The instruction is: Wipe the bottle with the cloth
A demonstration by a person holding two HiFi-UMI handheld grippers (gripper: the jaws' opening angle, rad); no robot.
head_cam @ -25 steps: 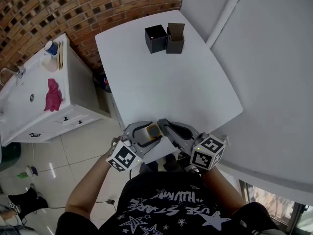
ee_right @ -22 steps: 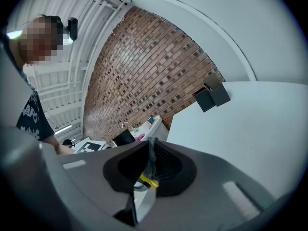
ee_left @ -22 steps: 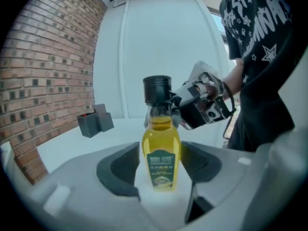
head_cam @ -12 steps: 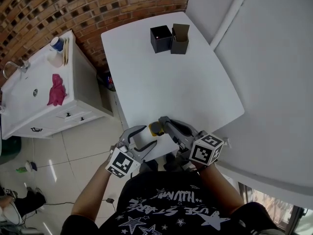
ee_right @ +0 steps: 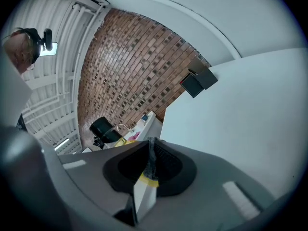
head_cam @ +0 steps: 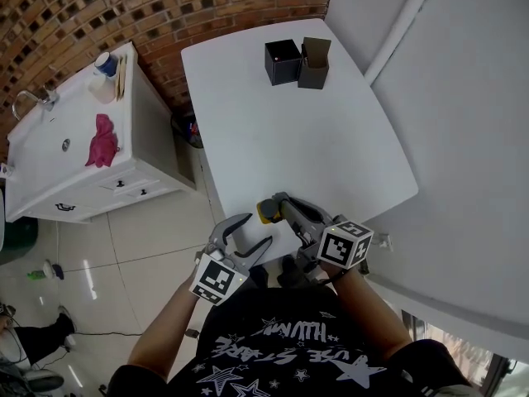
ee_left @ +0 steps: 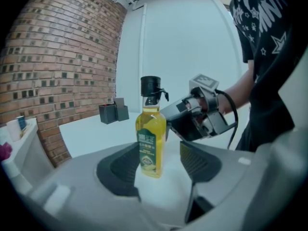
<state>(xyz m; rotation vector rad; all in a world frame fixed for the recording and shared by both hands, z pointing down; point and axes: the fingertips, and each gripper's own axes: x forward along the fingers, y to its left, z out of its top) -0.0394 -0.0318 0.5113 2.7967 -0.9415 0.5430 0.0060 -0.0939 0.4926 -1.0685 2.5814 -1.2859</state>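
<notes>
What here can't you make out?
- Label on the bottle: left gripper view, print too small.
- The cloth: right gripper view shows only an edge between the right gripper's shut jaws.
- Whether cloth touches bottle: head view, right gripper covers it.
- Inside the dark boxes: head view, too small.

I see the white table — a black box and an open dark box at its far edge, an oil bottle standing at the near edge.
</notes>
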